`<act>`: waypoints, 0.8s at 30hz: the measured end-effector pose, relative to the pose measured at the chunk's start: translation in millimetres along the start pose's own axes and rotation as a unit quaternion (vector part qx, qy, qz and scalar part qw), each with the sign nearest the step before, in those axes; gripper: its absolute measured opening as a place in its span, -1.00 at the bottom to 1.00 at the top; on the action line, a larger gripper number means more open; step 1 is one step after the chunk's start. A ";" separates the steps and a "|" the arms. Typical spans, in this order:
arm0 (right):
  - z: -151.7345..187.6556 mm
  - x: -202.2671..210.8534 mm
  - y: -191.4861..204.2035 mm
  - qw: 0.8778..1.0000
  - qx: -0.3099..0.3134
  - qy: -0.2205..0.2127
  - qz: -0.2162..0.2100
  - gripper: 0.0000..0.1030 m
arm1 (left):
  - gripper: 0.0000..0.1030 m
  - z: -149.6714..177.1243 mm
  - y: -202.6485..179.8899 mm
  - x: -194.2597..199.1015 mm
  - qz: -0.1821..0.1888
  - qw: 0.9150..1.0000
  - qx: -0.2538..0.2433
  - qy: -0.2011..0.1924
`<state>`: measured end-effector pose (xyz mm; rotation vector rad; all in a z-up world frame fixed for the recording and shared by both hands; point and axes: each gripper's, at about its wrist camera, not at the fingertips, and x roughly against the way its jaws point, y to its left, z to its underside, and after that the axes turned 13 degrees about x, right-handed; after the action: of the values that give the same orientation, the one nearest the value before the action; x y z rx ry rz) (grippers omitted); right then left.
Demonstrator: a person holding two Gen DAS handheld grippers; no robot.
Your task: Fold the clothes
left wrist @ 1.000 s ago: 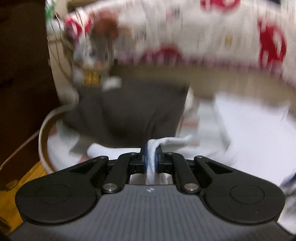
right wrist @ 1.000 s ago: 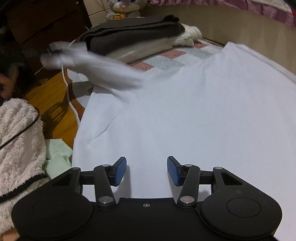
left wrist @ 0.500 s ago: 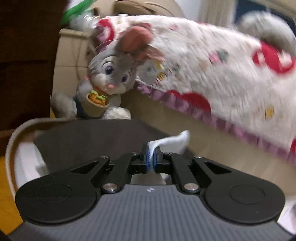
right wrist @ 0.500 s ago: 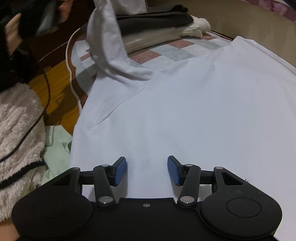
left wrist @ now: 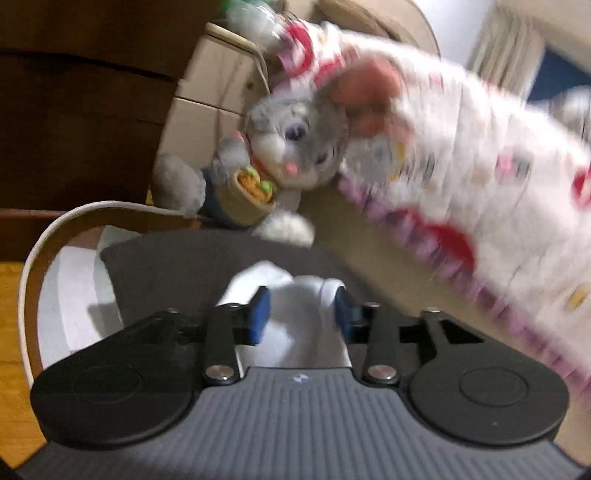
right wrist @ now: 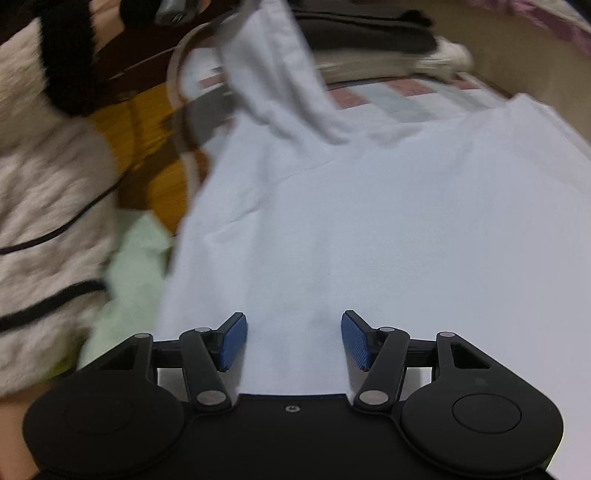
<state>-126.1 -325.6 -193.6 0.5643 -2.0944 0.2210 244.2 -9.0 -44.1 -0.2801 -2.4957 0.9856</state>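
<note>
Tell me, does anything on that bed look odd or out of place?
One thing: the white shirt lies mostly flat, but its sleeve is pulled up over the stack of folded clothes. It sits between the open pads of the left claw, which has just been opening.

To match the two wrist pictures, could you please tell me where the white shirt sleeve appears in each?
Left wrist: the sleeve lies low at centre, between the parted left tongs.
Right wrist: it hangs lifted at upper centre, rising from the spread shirt.
Shared landmark: the folded dark garment.
</note>
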 end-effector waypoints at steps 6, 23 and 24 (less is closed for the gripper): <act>-41.7 9.5 -6.8 0.998 0.015 -0.016 -0.051 0.20 | 0.14 8.9 52.2 13.4 0.005 0.992 0.076 0.103; -87.1 -6.7 -39.1 0.999 -0.029 -0.022 0.038 0.11 | 0.46 21.3 87.5 -67.0 0.050 0.972 0.163 0.160; -80.3 -8.1 -42.0 0.998 -0.035 -0.014 0.046 0.11 | 0.29 20.7 83.3 -64.8 0.054 0.976 0.139 0.156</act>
<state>-42.5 -330.7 -158.2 0.4319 -2.1486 0.1923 293.9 17.1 -135.9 -0.4476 -2.0502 1.2152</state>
